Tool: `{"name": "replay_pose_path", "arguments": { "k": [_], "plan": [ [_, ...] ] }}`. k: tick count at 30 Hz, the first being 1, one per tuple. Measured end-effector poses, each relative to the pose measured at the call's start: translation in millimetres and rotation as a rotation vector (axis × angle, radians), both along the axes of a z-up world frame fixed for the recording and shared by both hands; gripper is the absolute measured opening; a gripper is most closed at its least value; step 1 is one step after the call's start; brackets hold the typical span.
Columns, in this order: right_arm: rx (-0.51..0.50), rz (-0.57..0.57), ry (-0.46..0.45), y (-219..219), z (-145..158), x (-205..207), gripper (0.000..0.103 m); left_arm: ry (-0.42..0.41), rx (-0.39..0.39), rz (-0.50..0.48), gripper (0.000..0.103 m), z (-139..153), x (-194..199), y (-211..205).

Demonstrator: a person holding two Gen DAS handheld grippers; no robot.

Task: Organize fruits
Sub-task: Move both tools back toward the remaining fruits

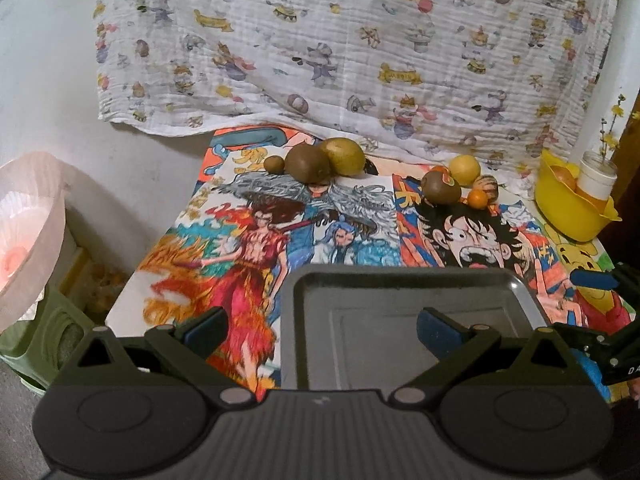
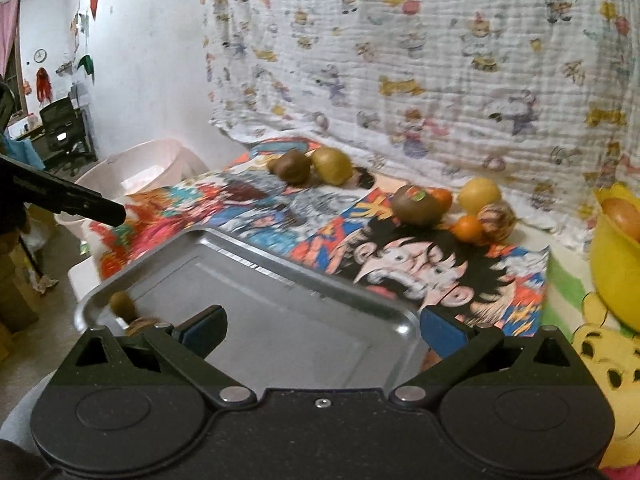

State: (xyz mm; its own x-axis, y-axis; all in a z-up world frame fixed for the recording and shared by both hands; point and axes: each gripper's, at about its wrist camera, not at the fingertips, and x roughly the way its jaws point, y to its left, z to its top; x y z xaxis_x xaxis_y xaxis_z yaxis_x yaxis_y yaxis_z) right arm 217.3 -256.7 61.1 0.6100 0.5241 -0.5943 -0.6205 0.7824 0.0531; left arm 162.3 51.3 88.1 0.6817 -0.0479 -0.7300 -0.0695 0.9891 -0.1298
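A metal tray lies at the table's near edge; a small brown fruit sits in its near left corner. At the table's back lie two fruit groups: a small brown fruit, a kiwi and a yellow-green fruit; further right a kiwi, a lemon, a small orange and a striped fruit. My left gripper and right gripper are open and empty over the tray.
A yellow bowl holding fruit and a white cup stands at the table's right. A pink basin sits left of the table. A cartoon-print cloth hangs behind. The table carries cartoon posters.
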Motion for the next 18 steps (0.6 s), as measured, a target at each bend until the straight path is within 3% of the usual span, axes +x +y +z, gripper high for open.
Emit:
{"name": "replay_pose_path", "arguments": {
  "k": [11,18],
  "plan": [
    [-0.073,0.010,-0.089,-11.1,18.6,59.0,0.102,0.014,0.028,-0.077,0.102,10.6,69.8,-22.8],
    [-0.065,-0.022,-0.079,-16.6,14.4,106.2,0.102,-0.014,0.016,-0.147,0.102,13.1,120.4,-43.2]
  ]
}}
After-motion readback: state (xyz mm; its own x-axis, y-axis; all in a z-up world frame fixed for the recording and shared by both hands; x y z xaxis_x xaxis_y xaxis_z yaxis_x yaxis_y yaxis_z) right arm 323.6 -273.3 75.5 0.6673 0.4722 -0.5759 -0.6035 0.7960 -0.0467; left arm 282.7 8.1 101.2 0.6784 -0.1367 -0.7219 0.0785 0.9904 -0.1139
